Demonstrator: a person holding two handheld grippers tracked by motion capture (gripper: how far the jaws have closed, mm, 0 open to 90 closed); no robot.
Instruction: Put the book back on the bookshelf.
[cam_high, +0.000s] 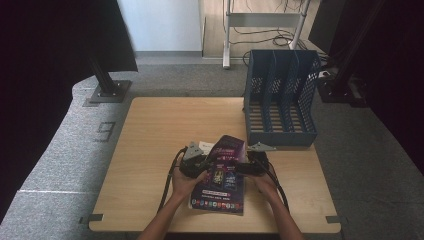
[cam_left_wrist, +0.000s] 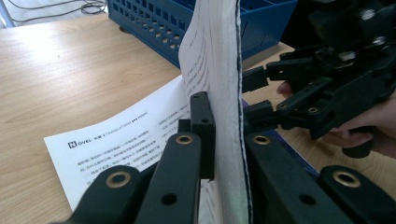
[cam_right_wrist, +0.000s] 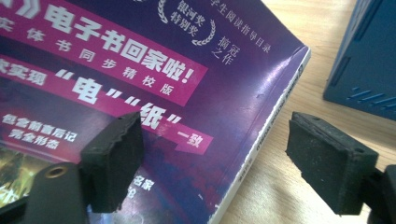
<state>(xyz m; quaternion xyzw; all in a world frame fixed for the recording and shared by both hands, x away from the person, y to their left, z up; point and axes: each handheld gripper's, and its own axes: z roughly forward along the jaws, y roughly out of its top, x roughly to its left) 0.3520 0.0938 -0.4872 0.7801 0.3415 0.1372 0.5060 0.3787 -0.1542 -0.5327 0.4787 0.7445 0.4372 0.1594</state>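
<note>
On the left, a hand (cam_high: 184, 181) comes in over the near edge of the counter (cam_high: 150, 130), carrying the left tool (cam_high: 196, 162). In the left gripper view that tool (cam_left_wrist: 224, 140) is clamped on a thick wad of the book's pages (cam_left_wrist: 219, 70), one black pad pressed to each side of the upright white page block. Just left of it, one printed page (cam_left_wrist: 116, 140) lies flat on the wood. Centre stage, the book (cam_high: 224, 175) with its purple and pink cover sits toward the near edge, its far end lifted off the counter between the two tools. On the right side, the right tool (cam_high: 254, 165) is held by the other hand (cam_high: 265, 184) at the book's right edge; in the right gripper view this tool (cam_right_wrist: 219, 163) stands wide open, its left pad above the purple cover (cam_right_wrist: 140, 93) and its right pad over bare wood past the book's spine, neither seen to press on anything. Further right, at the far right corner of the counter, the blue file rack (cam_high: 281, 100) stands upright, well apart from the book.
</note>
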